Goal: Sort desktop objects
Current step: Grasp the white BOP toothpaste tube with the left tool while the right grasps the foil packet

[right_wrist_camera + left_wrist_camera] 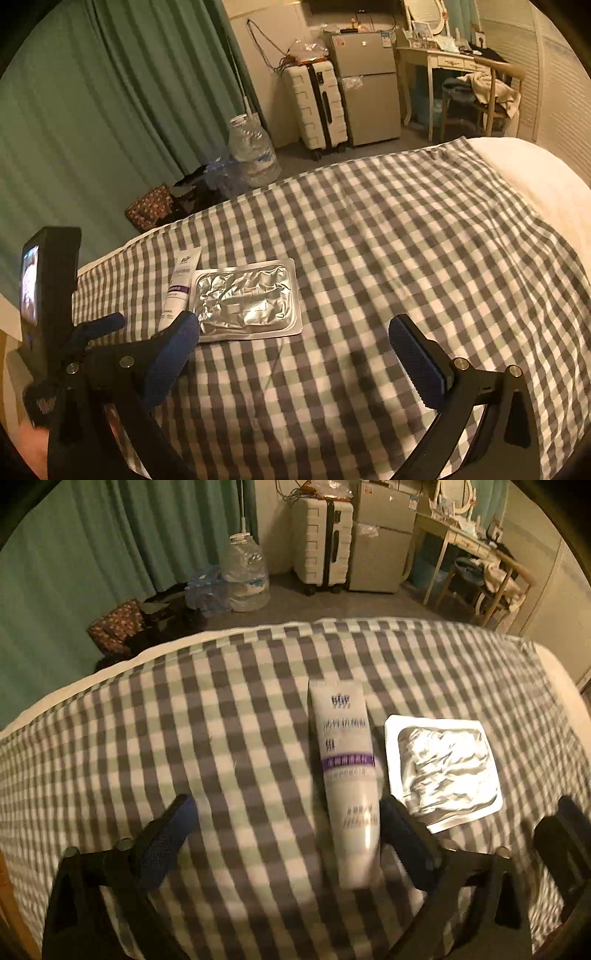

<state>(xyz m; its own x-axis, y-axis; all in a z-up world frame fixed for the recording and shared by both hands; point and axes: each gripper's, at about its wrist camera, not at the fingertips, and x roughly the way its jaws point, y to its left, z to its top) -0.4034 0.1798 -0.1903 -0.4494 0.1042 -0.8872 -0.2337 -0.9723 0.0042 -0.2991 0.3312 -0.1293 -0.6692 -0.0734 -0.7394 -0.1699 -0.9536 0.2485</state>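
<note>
— How's the left gripper (284,812) sitting?

— Tipped steeply down over the checked bedspread (221,738), jaws spread wide. The white tube (347,775) with the purple band lies flat between them, lengthwise, its rounded near end right up by the right-side blue pad (397,819). Whether that pad actually touches the tube, I can't tell. The other pad stands well clear of it, with bare cloth between. So nothing is gripped.

— And the other one?

— The right gripper (295,332) slants down too, less steeply, and it's wide open as well, with only bedspread between its fingers (417,354). It holds nothing.

— Where's the foil thing?

— The silver foil blister pack (245,301) lies flat just beside the tube, on its right, the two nearly side by side. From the right wrist view the pack sits ahead and to the left of the right gripper, its near corner close to the left-hand blue pad (173,350). The tube (181,284) runs along the pack's far left edge, its lower end hidden behind that pad.

— Anything else near?

— A dark handheld device with a small lit screen (31,284) stands up at the left edge there.
</note>
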